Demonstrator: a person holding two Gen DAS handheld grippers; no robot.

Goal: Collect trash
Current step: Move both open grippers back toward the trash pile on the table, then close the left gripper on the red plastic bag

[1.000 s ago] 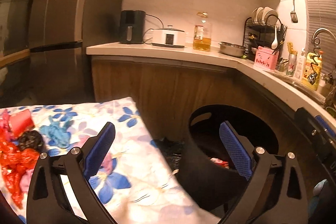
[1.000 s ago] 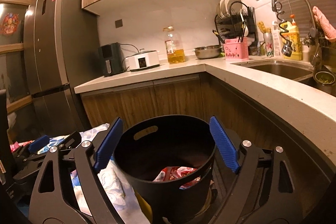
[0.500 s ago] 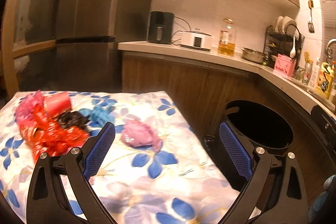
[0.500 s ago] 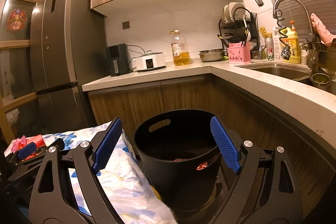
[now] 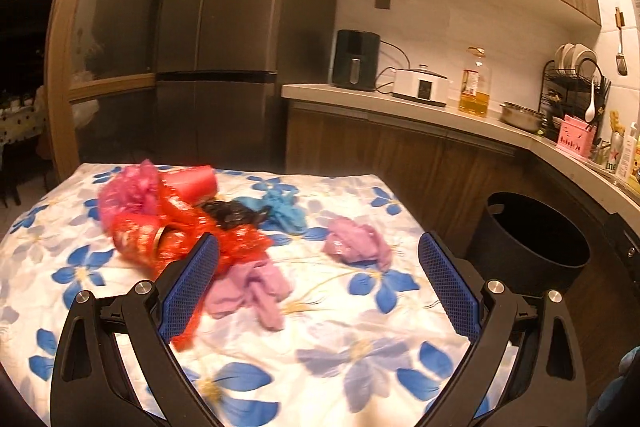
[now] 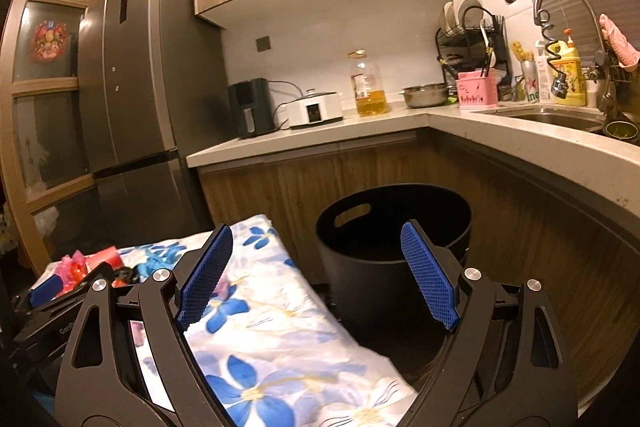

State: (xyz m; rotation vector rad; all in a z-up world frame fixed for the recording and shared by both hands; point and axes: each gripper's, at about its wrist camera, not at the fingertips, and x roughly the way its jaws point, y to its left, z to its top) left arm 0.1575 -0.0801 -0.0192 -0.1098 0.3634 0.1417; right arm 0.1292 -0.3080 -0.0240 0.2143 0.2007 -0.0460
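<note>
While the left gripper (image 5: 318, 283) had been looking down at the black bin (image 5: 532, 243) 1 second before, it now faced the floral-clothed table (image 5: 328, 359), with the heap of trash spread ahead of its fingertips. Its jaws stood wide apart and held nothing. Between and just beyond them lay a lilac crumpled wad (image 5: 252, 291); a second lilac wad (image 5: 358, 245) sat further right, and a red plastic wrapper (image 5: 168, 231), a black scrap (image 5: 232, 213), a blue scrap (image 5: 286, 207) and a red cup (image 5: 196, 181) were bunched together at the far left of the cloth.

The right gripper (image 6: 316, 279) had drawn back and up from the bin (image 6: 394, 247), which now showed further off and whose contents could no longer be seen; its jaws were likewise apart and empty.

That swing read as the end of 1 drop and the start of the next pick. Most of the trash remained on the table, so the task looked far from done, and the nearest lilac wad seemed the likely next target for the left side
</note>
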